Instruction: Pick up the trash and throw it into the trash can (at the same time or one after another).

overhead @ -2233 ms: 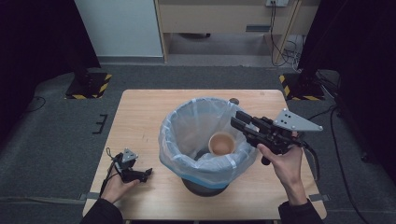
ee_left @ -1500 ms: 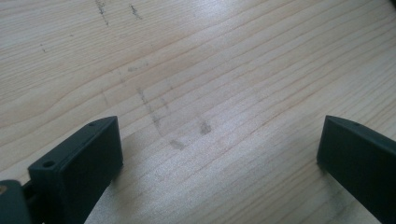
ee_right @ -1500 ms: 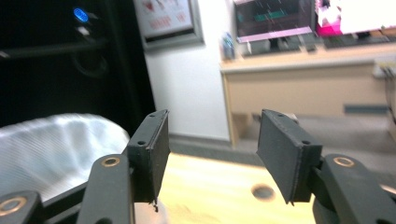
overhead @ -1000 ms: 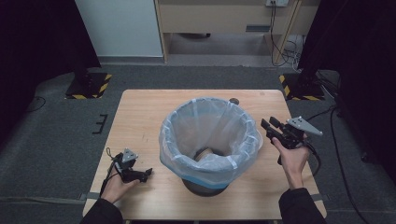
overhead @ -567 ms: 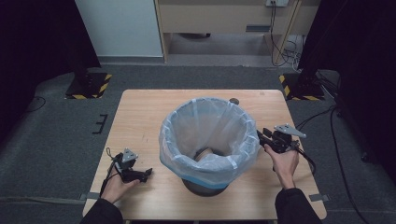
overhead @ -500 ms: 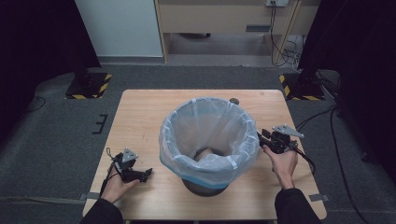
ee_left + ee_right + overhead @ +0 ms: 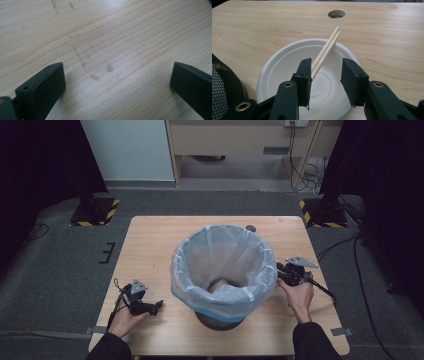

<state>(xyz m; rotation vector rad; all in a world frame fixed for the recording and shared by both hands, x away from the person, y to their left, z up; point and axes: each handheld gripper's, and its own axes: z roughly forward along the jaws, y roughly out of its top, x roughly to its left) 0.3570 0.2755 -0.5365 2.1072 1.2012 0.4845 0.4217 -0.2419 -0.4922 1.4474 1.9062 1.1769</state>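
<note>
On the wooden table (image 7: 387,50), chopsticks (image 7: 325,52) lie across the plate (image 7: 277,72), tips pointing away.

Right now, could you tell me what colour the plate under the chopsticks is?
The plate is plain white, holding pale wooden chopsticks; the right gripper view shows it best.

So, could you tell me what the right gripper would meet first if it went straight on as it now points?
Probably the pair of pale wooden chopsticks lying between its open jaws on the white round plate; depth is unclear.
</note>
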